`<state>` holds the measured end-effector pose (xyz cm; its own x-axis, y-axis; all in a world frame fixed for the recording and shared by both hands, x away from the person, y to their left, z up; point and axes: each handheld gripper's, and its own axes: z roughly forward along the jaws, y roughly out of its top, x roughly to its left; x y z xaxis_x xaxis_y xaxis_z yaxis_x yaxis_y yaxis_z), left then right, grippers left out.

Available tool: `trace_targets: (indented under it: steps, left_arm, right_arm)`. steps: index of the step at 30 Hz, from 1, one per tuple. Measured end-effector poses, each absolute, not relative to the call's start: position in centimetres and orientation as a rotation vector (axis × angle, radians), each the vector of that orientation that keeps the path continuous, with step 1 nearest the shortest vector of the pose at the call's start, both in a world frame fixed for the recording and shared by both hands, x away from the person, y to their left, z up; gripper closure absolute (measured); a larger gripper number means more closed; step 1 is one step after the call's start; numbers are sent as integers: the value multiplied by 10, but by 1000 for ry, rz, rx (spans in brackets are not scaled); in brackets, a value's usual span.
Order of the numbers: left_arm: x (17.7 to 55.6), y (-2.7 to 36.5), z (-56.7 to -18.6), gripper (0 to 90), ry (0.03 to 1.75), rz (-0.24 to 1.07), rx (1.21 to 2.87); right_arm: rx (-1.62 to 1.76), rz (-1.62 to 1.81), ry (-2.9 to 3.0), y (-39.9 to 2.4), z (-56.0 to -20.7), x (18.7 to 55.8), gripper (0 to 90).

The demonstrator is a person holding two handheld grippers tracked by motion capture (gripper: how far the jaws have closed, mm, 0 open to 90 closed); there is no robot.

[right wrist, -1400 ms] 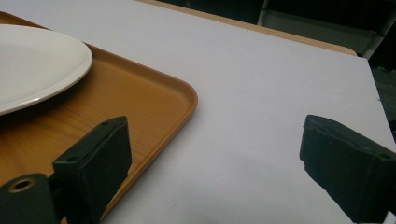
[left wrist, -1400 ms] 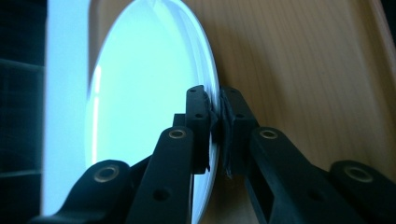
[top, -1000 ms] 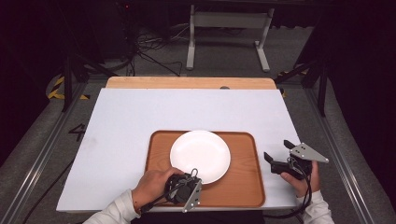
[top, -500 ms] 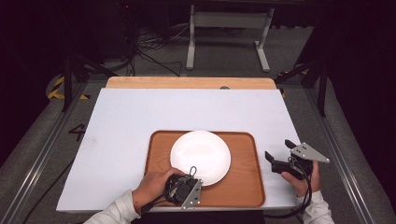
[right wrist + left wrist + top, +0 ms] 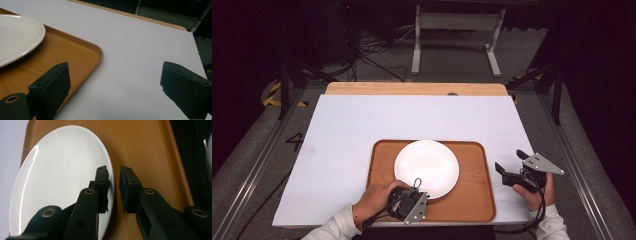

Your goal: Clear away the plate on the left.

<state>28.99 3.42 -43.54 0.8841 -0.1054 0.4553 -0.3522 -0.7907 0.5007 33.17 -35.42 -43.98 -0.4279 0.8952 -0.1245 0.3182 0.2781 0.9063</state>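
Note:
A round white plate (image 5: 427, 167) lies in a brown wooden tray (image 5: 472, 175) at the table's near middle. My left gripper (image 5: 412, 191) is at the plate's near rim, held in a hand. In the left gripper view the plate (image 5: 57, 175) has one jaw over it and the other over the tray (image 5: 150, 150). The left gripper (image 5: 115, 173) keeps a narrow gap there, with the rim running through it. My right gripper (image 5: 510, 161) hovers wide open over the white table just right of the tray. From the right gripper view the right gripper (image 5: 115, 75) holds nothing beside the tray corner (image 5: 75, 50) and plate (image 5: 15, 37).
The white tabletop (image 5: 362, 130) stretches bare to the left and far side, with a wooden strip (image 5: 412, 89) along its far edge. A metal stand (image 5: 457, 35) and cables sit on the floor beyond. The table's right edge lies close to my right hand.

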Motion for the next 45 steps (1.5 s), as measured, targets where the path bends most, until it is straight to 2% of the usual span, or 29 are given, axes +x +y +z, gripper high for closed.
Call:
trace_targets:
  steps: [7,9,20,32,35,38,45]
  left_arm:
    - [290,39,-429,729,-311,529,2417]
    - [288,40,-427,691,-314,522,2403]
    - [293,48,-419,600,-254,562,2357]
    - [301,56,-411,325,-125,602,2299]
    - [303,59,-410,302,-93,621,2291]
    - [308,67,-407,227,-41,658,2255]
    - [322,88,-401,148,77,705,2191]
  right_arm:
    - [1089,1126,1896,-354,-440,332,98]
    - [1086,1124,1898,-354,-440,332,98]
    - [1086,1119,1901,-353,-440,332,98]
    - [1085,1121,1903,-353,-440,332,98]
    - [1085,1122,1902,-353,-440,332,98]
    - [1082,1123,1902,-353,-440,332,98]
    - [1075,1131,1900,-353,-439,331,97]
